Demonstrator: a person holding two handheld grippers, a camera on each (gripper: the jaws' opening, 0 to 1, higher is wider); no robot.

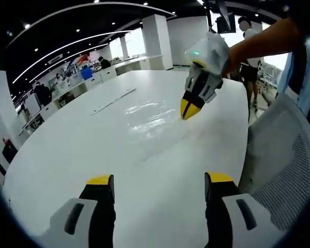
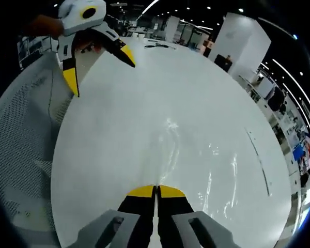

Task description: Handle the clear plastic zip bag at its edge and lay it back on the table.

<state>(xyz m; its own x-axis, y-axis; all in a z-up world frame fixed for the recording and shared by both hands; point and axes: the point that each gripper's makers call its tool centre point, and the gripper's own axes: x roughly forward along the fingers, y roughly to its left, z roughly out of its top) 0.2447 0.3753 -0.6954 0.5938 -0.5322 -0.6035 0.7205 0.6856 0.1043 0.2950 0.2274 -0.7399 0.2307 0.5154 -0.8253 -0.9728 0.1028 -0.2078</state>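
The clear zip bag (image 1: 147,121) lies wrinkled and glinting on the white table (image 1: 67,155). In the left gripper view my right gripper (image 1: 187,112) comes in from the upper right, tips down at the bag's right edge, jaws together on the film. In the right gripper view its shut jaws (image 2: 156,192) sit at the near edge of the bag (image 2: 196,150), which spreads away over the table (image 2: 119,113). My left gripper (image 1: 159,181) hovers open above the table's near part, nothing between its fingers. It also appears wide open as the left gripper (image 2: 101,67) at the upper left.
A white mesh chair (image 1: 284,155) stands by the table's edge, also seen as the chair (image 2: 20,144). A thin pale strip (image 1: 113,101) lies farther along the table, the same strip (image 2: 258,160) to the right. A person (image 1: 250,67) stands beyond the table; office desks line the back.
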